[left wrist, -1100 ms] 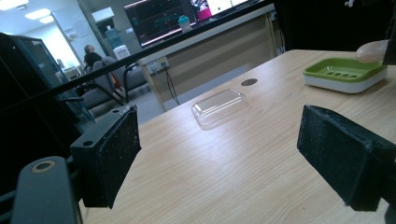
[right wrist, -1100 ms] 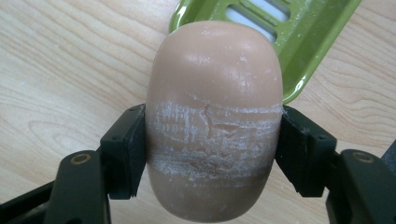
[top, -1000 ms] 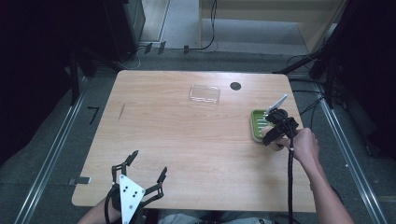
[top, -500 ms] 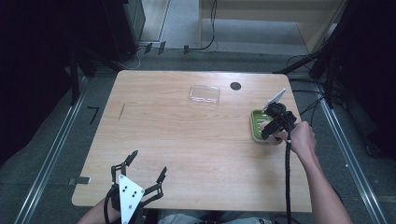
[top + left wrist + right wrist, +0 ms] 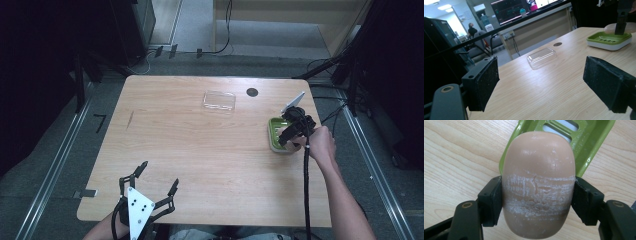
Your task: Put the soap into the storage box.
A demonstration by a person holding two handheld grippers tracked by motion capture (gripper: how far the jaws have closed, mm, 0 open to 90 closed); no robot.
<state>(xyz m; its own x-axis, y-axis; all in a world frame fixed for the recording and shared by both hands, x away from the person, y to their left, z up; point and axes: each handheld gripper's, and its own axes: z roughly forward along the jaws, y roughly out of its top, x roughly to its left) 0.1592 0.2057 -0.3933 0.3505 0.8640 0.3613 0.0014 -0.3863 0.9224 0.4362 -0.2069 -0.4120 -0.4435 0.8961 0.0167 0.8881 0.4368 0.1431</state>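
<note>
Bar of soap (image 5: 538, 185): pinkish, rounded, dried white streaks across the middle, clamped at both flanks by the right gripper (image 5: 537, 200), jaws closed hard on it. Held above the near edge of the green soap dish (image 5: 584, 147), overlapping that edge; contact between bar and dish cannot be told from the right gripper view. In the left gripper view, bar (image 5: 610, 28) seen just over the dish (image 5: 609, 40), not yet seated.

Soap dish (image 5: 276, 135) at about 3 o'clock on the table (image 5: 200, 150), near the right edge. Clear plastic lid (image 5: 219, 100) at 12 o'clock, well apart from the dish. Small dark disc (image 5: 252, 92) just right of the lid, toward 1 o'clock.

Change against the earlier high view: right gripper (image 5: 291, 131) shifted slightly toward 12 o'clock along the dish, grip unchanged. Judged meaning: bar being lined up over the dish, or just lifted from it; direction not settled by the frames.

Left gripper (image 5: 145, 192) at 7 o'clock, near table edge, jaws wide apart, nothing between them, unmoved against the earlier view. Pads (image 5: 486, 82) bare.
</note>
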